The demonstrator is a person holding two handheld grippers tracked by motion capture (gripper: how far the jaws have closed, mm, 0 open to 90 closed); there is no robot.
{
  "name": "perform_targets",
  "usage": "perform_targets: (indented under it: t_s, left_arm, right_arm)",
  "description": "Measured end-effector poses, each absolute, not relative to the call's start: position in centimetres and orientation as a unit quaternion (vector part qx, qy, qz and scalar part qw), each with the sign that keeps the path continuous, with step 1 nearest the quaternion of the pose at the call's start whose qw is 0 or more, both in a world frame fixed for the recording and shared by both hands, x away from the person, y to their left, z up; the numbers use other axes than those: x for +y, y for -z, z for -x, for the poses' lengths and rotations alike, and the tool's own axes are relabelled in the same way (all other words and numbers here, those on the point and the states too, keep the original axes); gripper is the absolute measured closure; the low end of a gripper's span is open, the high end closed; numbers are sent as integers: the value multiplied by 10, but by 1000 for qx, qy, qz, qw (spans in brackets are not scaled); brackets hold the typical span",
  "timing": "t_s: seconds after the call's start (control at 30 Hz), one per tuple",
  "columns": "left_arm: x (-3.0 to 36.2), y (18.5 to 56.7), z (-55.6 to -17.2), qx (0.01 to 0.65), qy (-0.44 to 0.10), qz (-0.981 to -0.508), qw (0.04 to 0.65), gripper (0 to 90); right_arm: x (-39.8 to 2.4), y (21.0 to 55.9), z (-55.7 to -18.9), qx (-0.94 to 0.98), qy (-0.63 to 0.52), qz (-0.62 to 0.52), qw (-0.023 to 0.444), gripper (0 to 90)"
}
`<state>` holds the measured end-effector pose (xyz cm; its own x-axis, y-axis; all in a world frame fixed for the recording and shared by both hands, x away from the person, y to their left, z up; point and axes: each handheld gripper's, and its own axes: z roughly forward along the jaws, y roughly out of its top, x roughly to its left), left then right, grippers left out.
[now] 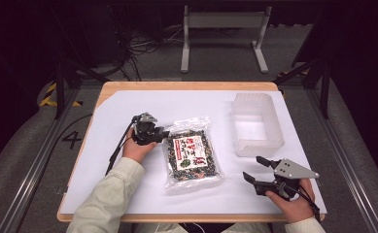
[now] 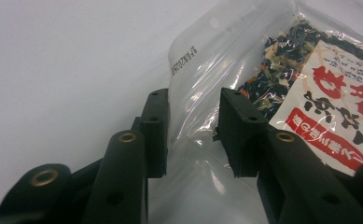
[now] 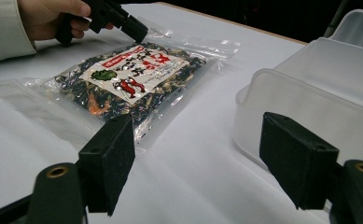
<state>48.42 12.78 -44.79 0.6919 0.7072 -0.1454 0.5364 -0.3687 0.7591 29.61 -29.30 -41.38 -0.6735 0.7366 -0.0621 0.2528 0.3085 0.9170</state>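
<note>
- Clear food pouch [image 1: 192,156] lies flat on the white table cover [image 1: 128,102], about mid-table, long axis running away from the person. Dark dried mix inside, white-and-red printed label [image 1: 189,151] facing up.
- Left gripper view: the pouch's clear sealed corner [image 2: 193,79] sits in the gap between the two black jaws, printed date code visible on the film. Jaws are partly spread on either side of that edge. Can't tell from this angle whether either pad actually touches the film.
- Left gripper [image 1: 164,135] is at the pouch's upper-left corner, held low over the table by the left hand [image 1: 137,149]; cream sleeve [image 1: 110,196] comes in from the bottom edge. Its cable [image 1: 118,145] trails back along the table.
- Right gripper view shows the same thing from across: the left gripper's tip [image 3: 135,29] down at the far corner of the pouch [image 3: 132,84].
- Right gripper [image 1: 258,171] is near the front-right of the table, well apart from the pouch, jaws spread wide, gripping nothing. Grey three-cornered plate [image 1: 293,169] on top, right hand [image 1: 293,201] behind it.
- Translucent plastic bin [image 1: 256,124] stands to the right of the pouch, just beyond the right gripper, nothing in it.
- Wooden table edge [image 1: 186,85] shows past the cover at the far side.
</note>
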Motion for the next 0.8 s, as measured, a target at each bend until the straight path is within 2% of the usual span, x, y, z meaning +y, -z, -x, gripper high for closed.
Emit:
perform_targets:
  t_s: [0.2,0.27,0.3,0.4,0.6,0.8]
  left_arm:
    - [129,446,-484,384,-96,-819,416,745]
    - [129,445,-483,388,-109,-818,410,760]
    - [130,445,-484,389,-110,-823,398,882]
    - [135,446,-485,395,-95,-816,412,888]
    - [136,442,-483,390,-101,-815,417,893]
    - [145,423,-475,372,-101,-799,462,894]
  right_arm:
    - [-292,414,-296,772,-493,-320,245,269]
    - [-292,414,-296,772,-492,-319,244,269]
    - [-292,414,-296,772,-492,-319,244,269]
    - [-292,414,-296,773,-492,-319,244,270]
    - [-293,414,-297,774,-491,-317,245,273]
    - [-291,414,-298,778,-487,-315,243,293]
